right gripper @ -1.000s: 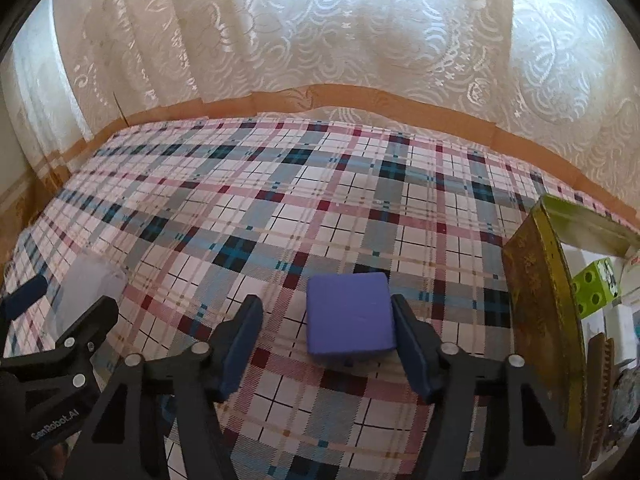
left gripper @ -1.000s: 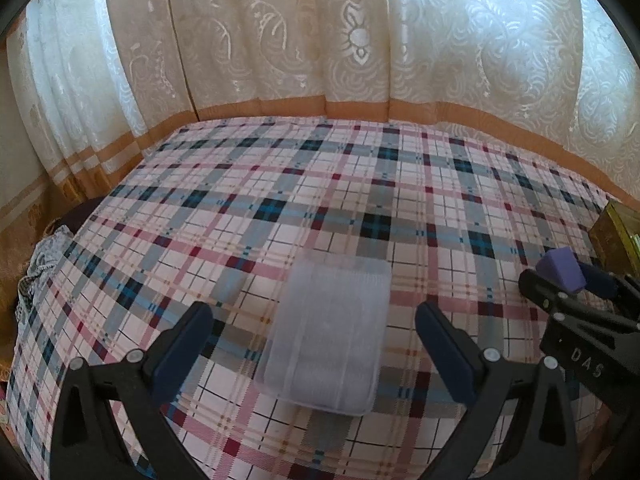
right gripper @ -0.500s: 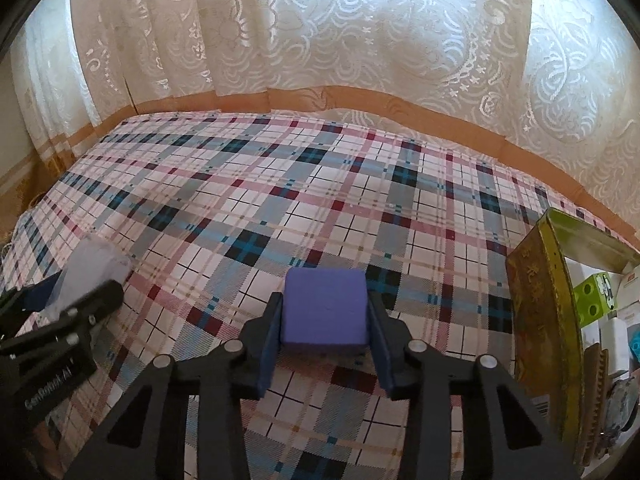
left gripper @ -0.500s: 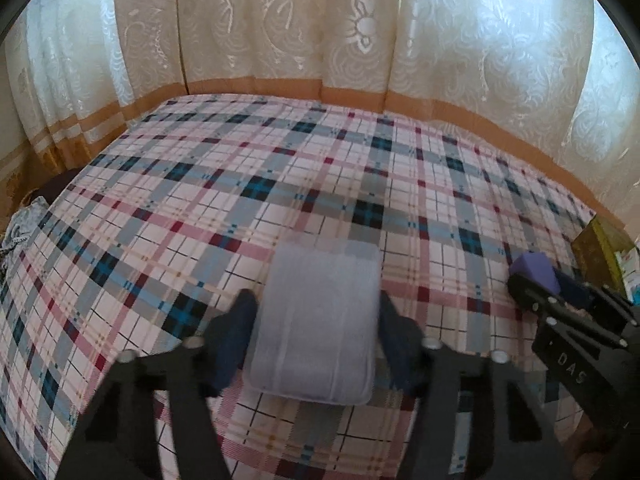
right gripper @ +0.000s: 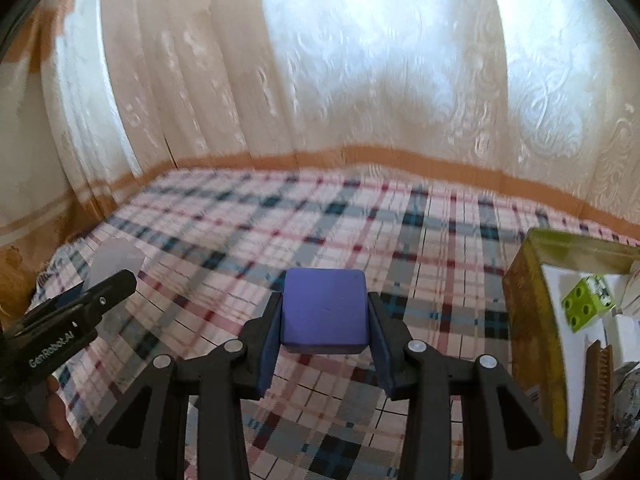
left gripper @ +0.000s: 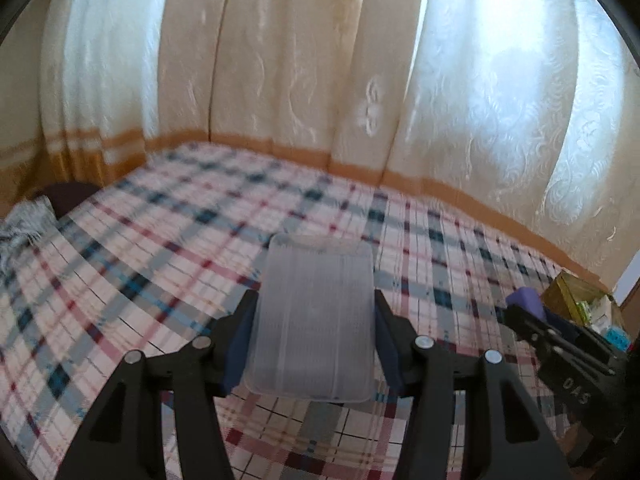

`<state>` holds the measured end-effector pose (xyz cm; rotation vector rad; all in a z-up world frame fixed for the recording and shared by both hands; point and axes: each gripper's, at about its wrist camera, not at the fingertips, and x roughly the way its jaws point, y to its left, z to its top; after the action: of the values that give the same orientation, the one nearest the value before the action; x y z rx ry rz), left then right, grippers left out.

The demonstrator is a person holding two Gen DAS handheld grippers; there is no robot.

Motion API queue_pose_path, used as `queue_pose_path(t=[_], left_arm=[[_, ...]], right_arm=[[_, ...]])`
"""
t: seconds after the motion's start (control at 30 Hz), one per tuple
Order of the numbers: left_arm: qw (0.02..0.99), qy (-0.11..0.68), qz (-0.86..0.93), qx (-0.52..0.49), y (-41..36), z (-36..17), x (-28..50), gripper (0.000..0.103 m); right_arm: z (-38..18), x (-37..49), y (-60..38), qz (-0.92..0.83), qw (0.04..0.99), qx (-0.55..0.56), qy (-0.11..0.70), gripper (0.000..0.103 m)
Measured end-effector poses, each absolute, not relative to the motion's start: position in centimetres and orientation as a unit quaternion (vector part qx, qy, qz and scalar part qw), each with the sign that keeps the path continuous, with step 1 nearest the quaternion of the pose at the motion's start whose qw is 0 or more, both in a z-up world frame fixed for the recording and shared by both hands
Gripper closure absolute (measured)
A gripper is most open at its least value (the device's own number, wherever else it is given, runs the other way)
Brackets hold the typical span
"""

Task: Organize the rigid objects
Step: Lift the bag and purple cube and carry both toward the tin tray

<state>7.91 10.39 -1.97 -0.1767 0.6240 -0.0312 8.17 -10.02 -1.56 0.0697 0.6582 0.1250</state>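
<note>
Gripping a clear case (left gripper: 312,320), the left gripper (left gripper: 314,344) is clamping its sides; the right gripper (right gripper: 324,340) is squeezing a purple block (right gripper: 324,308) above the plaid cloth (right gripper: 400,240), near the box (right gripper: 528,312).

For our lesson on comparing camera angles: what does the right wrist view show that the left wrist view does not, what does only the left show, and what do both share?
Only the right wrist view looks into the gold box, with a green studded block and a wooden comb. Only the left wrist view shows the ribbed top of the clear plastic case gripped by the left gripper, plus dark bedding. Both share the plaid cloth, curtains, and the purple block in the right gripper.
</note>
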Motion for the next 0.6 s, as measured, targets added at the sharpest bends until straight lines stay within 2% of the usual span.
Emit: queue_pose_path(t=[0.27,0.6], left_arm=[[0.969,0.241,0.025,-0.037,9.4,-0.4,5.9,0.049],[0.977,0.207,0.044,-0.018,8.7,0.1,4.2,0.049]], right_arm=[[-0.5,6.2,-9.9,0.050,0.959,0.021,0.277,0.060],[-0.2,3.3,-10.0,0.048,0.966,0.000,0.256,0.060]])
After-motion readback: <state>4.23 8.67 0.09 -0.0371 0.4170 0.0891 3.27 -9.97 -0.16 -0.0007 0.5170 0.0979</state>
